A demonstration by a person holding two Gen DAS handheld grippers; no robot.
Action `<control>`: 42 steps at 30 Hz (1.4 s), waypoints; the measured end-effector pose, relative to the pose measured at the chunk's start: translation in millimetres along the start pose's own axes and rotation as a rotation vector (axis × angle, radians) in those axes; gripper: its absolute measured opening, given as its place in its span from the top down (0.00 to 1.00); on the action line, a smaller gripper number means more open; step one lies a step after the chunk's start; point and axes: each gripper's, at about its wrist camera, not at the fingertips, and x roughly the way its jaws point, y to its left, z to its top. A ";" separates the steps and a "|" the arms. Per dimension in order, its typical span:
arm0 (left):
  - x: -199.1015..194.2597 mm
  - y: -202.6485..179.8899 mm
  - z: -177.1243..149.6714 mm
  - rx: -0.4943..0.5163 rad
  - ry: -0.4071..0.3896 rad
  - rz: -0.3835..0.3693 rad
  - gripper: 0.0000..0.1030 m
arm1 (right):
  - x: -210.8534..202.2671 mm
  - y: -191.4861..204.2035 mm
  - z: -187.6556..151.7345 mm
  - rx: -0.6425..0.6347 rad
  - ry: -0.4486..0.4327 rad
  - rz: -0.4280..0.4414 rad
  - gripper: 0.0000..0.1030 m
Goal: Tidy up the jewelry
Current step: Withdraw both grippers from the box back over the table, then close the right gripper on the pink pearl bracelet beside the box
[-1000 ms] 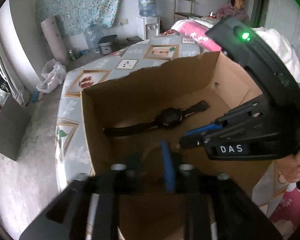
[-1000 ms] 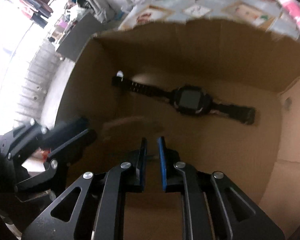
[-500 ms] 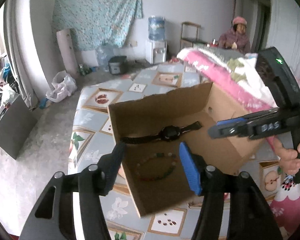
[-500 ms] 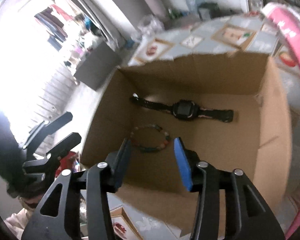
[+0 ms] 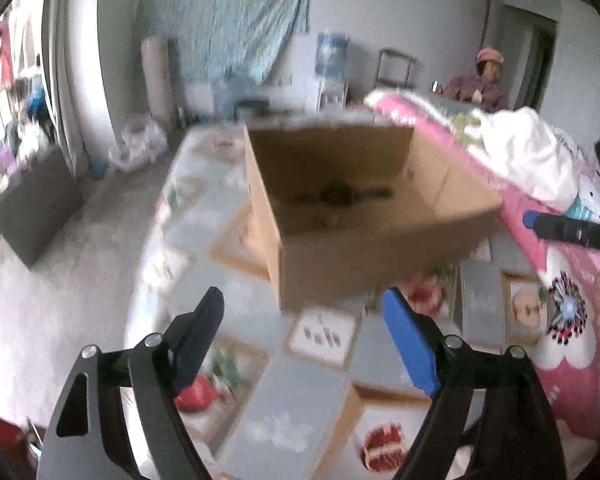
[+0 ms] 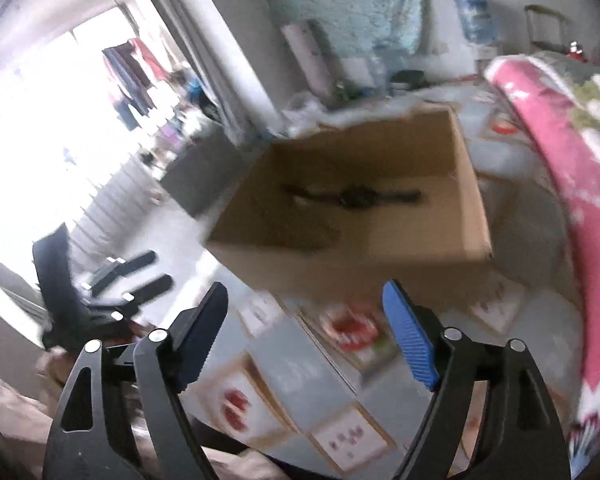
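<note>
An open cardboard box (image 5: 364, 264) stands on the patterned tablecloth (image 5: 300, 392); it also shows in the right wrist view (image 6: 380, 268). A black wristwatch (image 6: 356, 197) lies flat on the box floor, seen blurred in the left wrist view (image 5: 340, 195). The beaded bracelet is hidden behind the box's near wall. My left gripper (image 5: 304, 332) is open and empty, pulled back short of the box. My right gripper (image 6: 306, 328) is open and empty, also back from the box. Both views are motion-blurred.
A pink and white blanket (image 5: 540, 184) lies heaped right of the box. The right gripper's tip (image 5: 572, 228) shows at the left view's right edge; the left gripper (image 6: 112, 292) shows at the right view's left. A person (image 5: 484, 84) sits far back.
Both grippers have pulled back and up out of the box and opened wider. The bracelet, visible on the box floor half a second ago, is now hidden by the near wall.
</note>
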 end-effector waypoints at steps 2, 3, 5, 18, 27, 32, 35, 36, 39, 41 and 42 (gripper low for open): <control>19.5 -4.1 -17.4 -0.025 0.058 0.020 0.23 | 19.9 5.6 -20.5 -0.013 0.058 -0.076 0.25; 28.5 -5.9 -24.6 -0.023 0.083 0.033 0.22 | 31.9 9.3 -30.8 -0.025 0.088 -0.135 0.25; 50.7 -11.6 -40.0 0.002 0.143 0.089 0.22 | 50.0 16.9 -45.3 -0.070 0.110 -0.244 0.25; 94.4 -10.4 -71.8 -0.045 0.213 0.147 0.11 | 104.6 34.3 -73.3 -0.215 0.167 -0.314 0.22; 93.7 -11.6 -77.8 -0.083 0.187 0.180 0.05 | 115.0 32.8 -78.3 -0.221 0.163 -0.304 0.08; 90.1 -16.1 -77.6 -0.079 0.203 0.177 0.05 | 116.5 26.3 -84.0 -0.195 0.171 -0.266 0.08; 89.2 -14.4 -76.4 -0.077 0.205 0.173 0.05 | 116.2 16.1 -81.2 -0.218 0.170 -0.261 0.08; 89.2 -13.7 -76.3 -0.079 0.208 0.172 0.05 | 115.0 15.6 -80.9 -0.220 0.171 -0.257 0.08; 92.8 -11.7 -72.5 -0.088 0.229 0.176 0.05 | 110.4 8.3 -84.0 -0.218 0.162 -0.250 0.08; 94.0 -11.9 -71.6 -0.090 0.240 0.177 0.05 | 106.4 10.0 -90.1 -0.221 0.152 -0.246 0.08; 93.7 -12.4 -72.2 -0.088 0.239 0.176 0.05 | 105.1 9.8 -92.3 -0.226 0.151 -0.244 0.08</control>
